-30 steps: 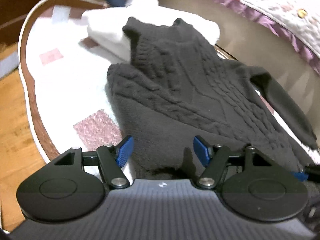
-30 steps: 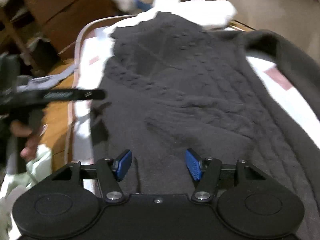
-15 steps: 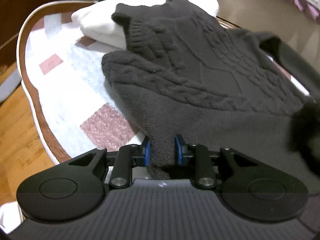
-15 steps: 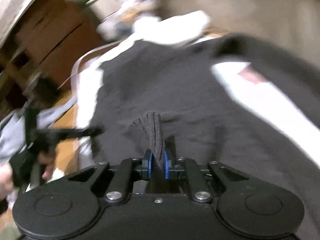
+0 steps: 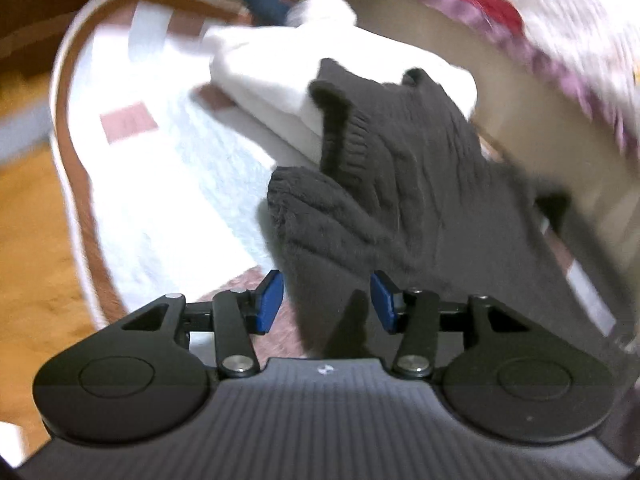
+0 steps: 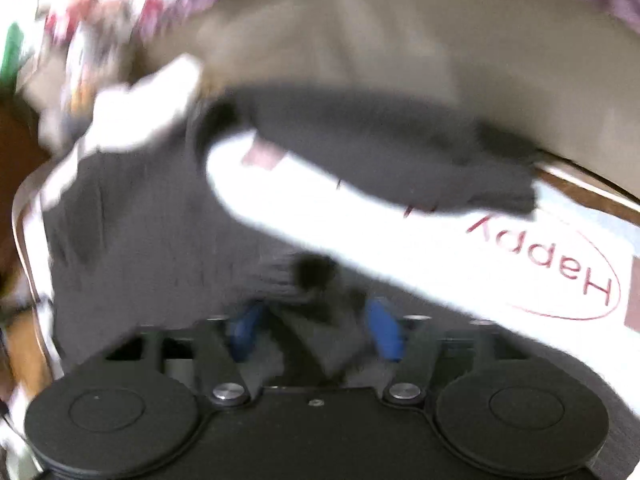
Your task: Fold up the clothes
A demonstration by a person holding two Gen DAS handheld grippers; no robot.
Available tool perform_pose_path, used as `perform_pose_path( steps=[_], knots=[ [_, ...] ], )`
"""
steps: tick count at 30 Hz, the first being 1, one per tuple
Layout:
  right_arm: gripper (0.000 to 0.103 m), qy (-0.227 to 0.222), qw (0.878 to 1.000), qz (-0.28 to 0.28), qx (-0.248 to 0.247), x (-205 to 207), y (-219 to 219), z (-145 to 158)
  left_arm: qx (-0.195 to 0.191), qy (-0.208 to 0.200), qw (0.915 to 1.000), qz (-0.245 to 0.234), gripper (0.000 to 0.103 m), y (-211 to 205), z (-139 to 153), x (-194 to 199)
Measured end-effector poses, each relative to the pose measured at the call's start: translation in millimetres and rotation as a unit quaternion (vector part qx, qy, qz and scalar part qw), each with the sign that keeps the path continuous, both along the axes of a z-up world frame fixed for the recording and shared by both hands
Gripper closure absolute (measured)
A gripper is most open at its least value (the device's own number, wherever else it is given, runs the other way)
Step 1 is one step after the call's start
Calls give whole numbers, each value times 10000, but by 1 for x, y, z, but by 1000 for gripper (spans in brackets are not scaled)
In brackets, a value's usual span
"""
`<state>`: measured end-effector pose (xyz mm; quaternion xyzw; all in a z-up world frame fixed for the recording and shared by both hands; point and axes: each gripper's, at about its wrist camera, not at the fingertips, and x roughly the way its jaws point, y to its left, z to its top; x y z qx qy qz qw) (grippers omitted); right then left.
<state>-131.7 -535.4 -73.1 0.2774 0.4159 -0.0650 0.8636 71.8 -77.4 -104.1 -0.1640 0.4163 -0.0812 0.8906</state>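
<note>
To fold well, keep the hem level and lay it flat without bunching: the dark sweater lies on the bench, its hem between the spread pads of both the left tool and right tool.

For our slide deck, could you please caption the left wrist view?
Open left gripper over the hem of a dark sweater lying on a white towel.
</note>
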Motion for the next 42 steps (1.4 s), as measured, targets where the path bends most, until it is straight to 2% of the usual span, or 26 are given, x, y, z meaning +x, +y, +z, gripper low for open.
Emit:
perform_pose_path(
  steps=[3,4,8,10,12,14,15,16,17,18,19,20,21,22,23,25,26,29,31,33,34,35,36,37,38,42],
  knots=[
    [33,-341,9957,-410,762,-4,-21,-3,-193,94,9997,-67,55,3,-9,19],
    [33,-398,9941,-485,887,-4,-25,-5,-98,118,9998,-82,54,0,-12,24],
    [33,-165,9952,-450,848,2,-27,-15,-146,120,9998,-26,46,-2,-25,37],
    [33,-30,9959,-419,806,5,-28,-20,-82,-63,9999,-21,37,-4,-27,39],
    [33,106,9963,-388,764,9,-28,-25,-145,-187,9997,33,33,-6,-30,40],
    [33,237,9966,-309,728,13,-27,-29,-297,-270,9991,124,33,-8,-32,40],
    [33,299,9967,-226,715,15,-25,-31,-373,-311,9987,169,42,-9,-33,40],
    [33,339,9957,-101,853,18,-22,-34,-468,-342,9980,232,70,-9,-34,40],
    [32,369,9937,42,1056,20,-19,-37,-664,-324,9965,390,82,-5,-34,36],
    [32,399,9911,185,1258,23,-17,-41,-860,-306,9943,548,82,-1,-34,33],
    [39,328,9889,258,1426,23,-14,-42,-991,-305,9923,684,84,2,-33,29],
    [50,171,9892,319,1421,23,-12,-38,-797,-398,9935,712,84,1,-27,25],
    [73,20,9909,376,1291,21,-9,-31,-601,-495,9943,730,85,-1,-21,20],
    [90,-114,9924,407,1157,20,-7,-24,-395,-607,9949,705,85,-3,-14,15],
    [96,-196,9935,399,1049,17,-8,-17,-204,-708,9950,680,85,-5,-8,10],
    [97,-319,9953,360,844,10,-9,-5,54,-745,9954,605,85,-8,-2,6],
    [97,-240,9972,364,608,9,-9,-1,202,-739,9955,549,85,-10,0,5],
    [97,359,9981,476,-167,14,-2,-8,780,-664,9941,341,85,-25,-2,10],
    [98,820,9930,628,-576,21,5,-18,948,-632,9928,374,85,-29,-3,12],
    [98,935,9898,777,-737,25,8,-21,1070,-591,9916,429,84,-32,-4,14],
    [94,966,9885,844,-805,26,9,-22,1154,-542,9909,436,78,-34,-5,15],
    [89,973,9893,742,-792,26,4,-22,1261,-493,9899,429,74,-34,-6,14],
    [78,970,9909,567,-744,24,-3,-21,1369,-443,9887,422,69,-35,-7,13],
    [73,908,9931,346,-652,21,-13,-20,1474,-406,9874,415,61,-36,-7,12],
    [72,819,9951,106,-540,17,-23,-19,1566,-439,9858,410,57,-36,-4,9],
    [61,459,9952,-857,-90,0,-63,-13,1481,-695,9860,306,54,-37,15,-9]
  ],
)
